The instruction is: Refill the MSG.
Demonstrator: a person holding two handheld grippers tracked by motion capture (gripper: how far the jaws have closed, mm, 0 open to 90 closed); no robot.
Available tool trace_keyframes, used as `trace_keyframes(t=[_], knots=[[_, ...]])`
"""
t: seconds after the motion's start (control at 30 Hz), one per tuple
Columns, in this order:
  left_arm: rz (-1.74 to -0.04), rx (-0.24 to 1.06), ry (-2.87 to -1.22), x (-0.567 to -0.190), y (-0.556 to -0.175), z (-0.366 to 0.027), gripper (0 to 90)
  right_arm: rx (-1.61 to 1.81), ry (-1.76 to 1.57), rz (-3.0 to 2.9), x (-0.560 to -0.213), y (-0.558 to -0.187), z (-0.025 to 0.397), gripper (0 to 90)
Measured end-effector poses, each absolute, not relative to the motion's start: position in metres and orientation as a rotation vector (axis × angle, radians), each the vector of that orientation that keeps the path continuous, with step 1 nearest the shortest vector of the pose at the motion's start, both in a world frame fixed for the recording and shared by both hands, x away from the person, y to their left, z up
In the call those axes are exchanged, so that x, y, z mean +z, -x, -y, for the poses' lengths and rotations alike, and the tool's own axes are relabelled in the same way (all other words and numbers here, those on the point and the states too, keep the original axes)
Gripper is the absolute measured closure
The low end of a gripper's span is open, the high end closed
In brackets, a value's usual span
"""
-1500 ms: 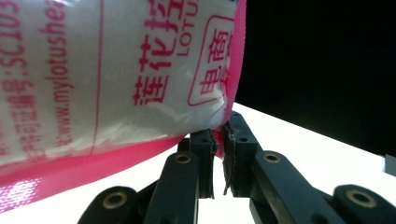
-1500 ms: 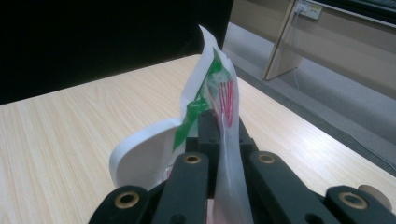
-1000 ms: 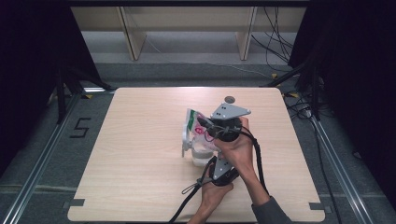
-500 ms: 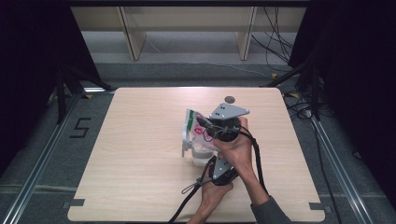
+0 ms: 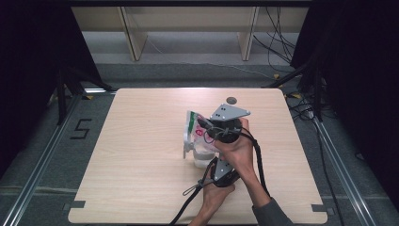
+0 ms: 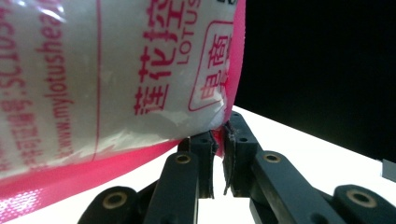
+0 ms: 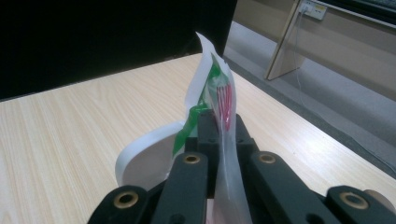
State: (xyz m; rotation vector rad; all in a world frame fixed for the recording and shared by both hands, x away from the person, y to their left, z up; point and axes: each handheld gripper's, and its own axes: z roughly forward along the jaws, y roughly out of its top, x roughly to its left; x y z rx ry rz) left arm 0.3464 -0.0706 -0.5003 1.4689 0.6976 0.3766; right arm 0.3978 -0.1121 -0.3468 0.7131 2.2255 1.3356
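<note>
Left hand-held gripper (image 6: 218,140), right hand-held gripper (image 7: 219,130) — both clamped on one bag (image 5: 197,134) — one table (image 5: 136,155).

**Colours on the table**

The plastic bag (image 6: 116,74) is milky white with a bright pink border and pink-red printed lettering; its top edge (image 7: 212,88) carries green and red stripes. Both grippers have black jaws with brass-coloured rivets. The table (image 5: 141,141) is pale wood grain. A white bowl (image 7: 149,158) sits beneath.
</note>
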Motion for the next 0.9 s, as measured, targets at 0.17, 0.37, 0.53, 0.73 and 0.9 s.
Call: trace_keyframes(t=[0.17,0.37,0.53,0.73,0.9], knots=[[-0.698,0.378,-1.47,-0.5005,-0.3463,0.0705,82.7,1.335,-0.689,-2.213,-0.3473,-0.3991,0.1113,88.1],[-0.69,0.376,-1.49,-0.5003,-0.3462,0.0689,82.7,1.34,-0.694,-2.221,-0.3472,-0.3988,0.1109,88.1],[-0.69,0.375,-1.486,-0.5004,-0.3464,0.0689,82.7,1.334,-0.68,-2.219,-0.3468,-0.3995,0.1116,88.1],[-0.693,0.366,-1.473,-0.5007,-0.3474,0.0695,82.6,1.329,-0.675,-2.231,-0.3469,-0.3989,0.11,88.0],[-0.694,0.369,-1.452,-0.5006,-0.3485,0.0716,82.6,1.346,-0.681,-2.229,-0.3472,-0.399,0.1096,88.0]])
